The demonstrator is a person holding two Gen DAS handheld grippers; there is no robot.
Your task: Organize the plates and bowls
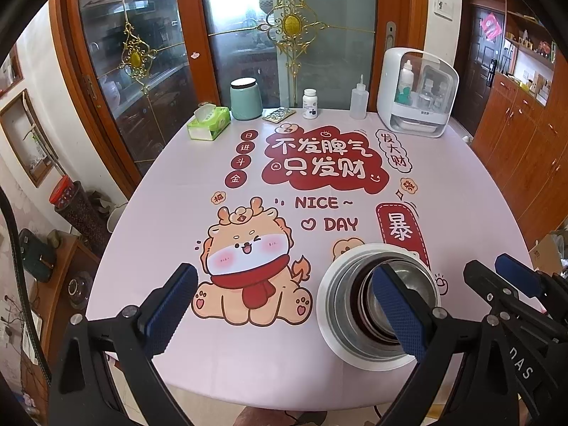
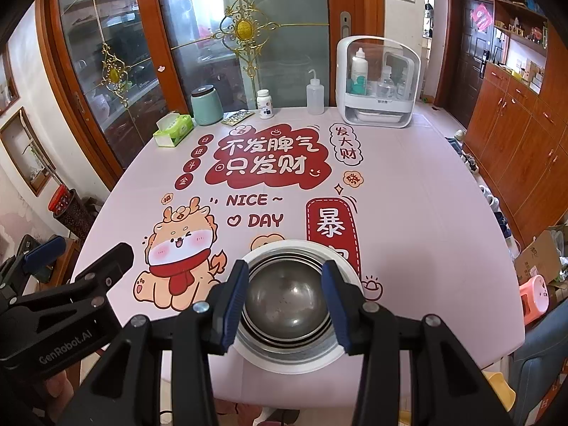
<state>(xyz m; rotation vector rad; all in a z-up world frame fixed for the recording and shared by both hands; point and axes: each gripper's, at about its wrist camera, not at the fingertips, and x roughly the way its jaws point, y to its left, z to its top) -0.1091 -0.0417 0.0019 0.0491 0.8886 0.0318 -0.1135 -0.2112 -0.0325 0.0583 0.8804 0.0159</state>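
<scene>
The left tool [image 1: 284, 305] has its jaws spread wide, blue pads [image 1: 170, 310] facing inward, nothing between them. The right tool [image 2: 285, 307] sits just beside it on its right, its jaws parted less widely, with its blue-padded fingers [image 2: 234, 305] pointing forward, clamping nothing.

We carry two black grippers with blue ribbed pads [image 2: 232, 301] and silver screws. Our left gripper [image 2: 76, 261] reads "GenRobot.AI" in white lettering.
</scene>
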